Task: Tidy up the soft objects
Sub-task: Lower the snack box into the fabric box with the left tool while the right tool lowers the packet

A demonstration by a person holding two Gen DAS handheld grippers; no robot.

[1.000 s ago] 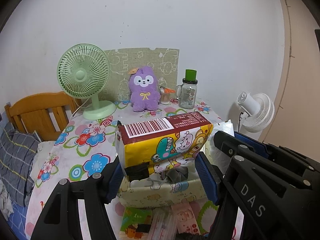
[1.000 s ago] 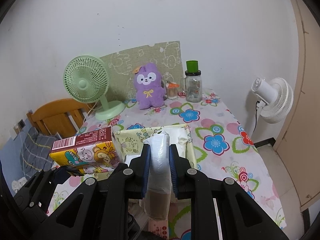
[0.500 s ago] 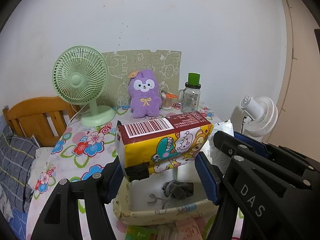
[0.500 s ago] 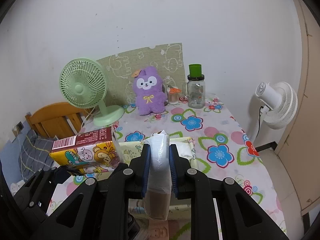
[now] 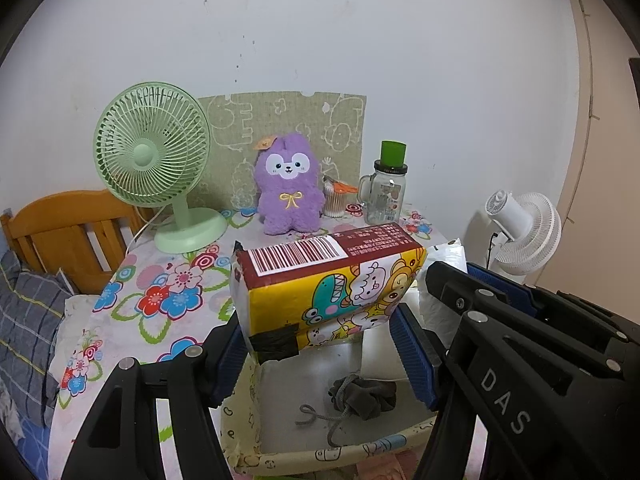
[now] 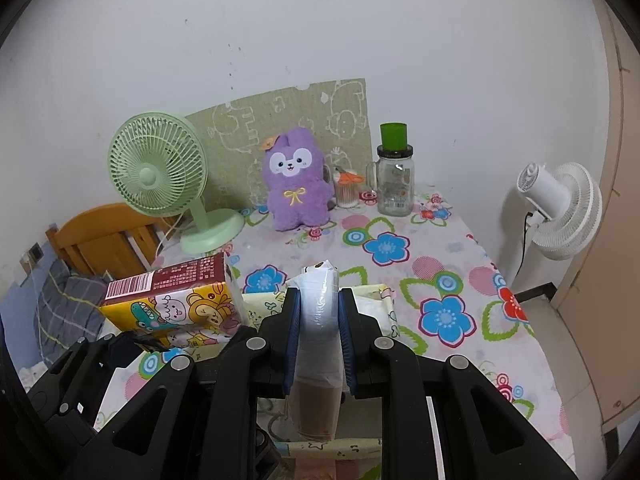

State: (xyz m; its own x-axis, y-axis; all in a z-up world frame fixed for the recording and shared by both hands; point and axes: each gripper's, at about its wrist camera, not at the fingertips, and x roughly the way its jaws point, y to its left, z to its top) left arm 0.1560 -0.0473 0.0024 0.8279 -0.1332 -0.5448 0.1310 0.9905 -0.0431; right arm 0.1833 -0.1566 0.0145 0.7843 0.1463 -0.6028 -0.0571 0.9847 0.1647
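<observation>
My left gripper [image 5: 320,344] is shut on a yellow and dark red cartoon tissue pack [image 5: 320,284], held in the air over a pale fabric storage bin [image 5: 316,456]. A grey drawstring pouch [image 5: 360,396] lies inside the bin. My right gripper [image 6: 319,312] is shut on a slim white plastic-wrapped pack [image 6: 319,312], also above the bin [image 6: 380,300]. The tissue pack [image 6: 172,304] and the left gripper's black frame show at the lower left of the right wrist view. A purple plush toy [image 5: 289,184] sits at the table's back.
On the floral tablecloth [image 6: 440,280] stand a green desk fan [image 5: 154,156], a glass jar with green lid [image 5: 386,188] and a small cup of cotton swabs [image 5: 336,200]. A wooden chair [image 5: 60,232] is left, a white floor fan [image 6: 560,208] right.
Both grippers have moved forward over the table with their packs; the bin has slid lower in both views and its inside with the grey pouch now shows.
</observation>
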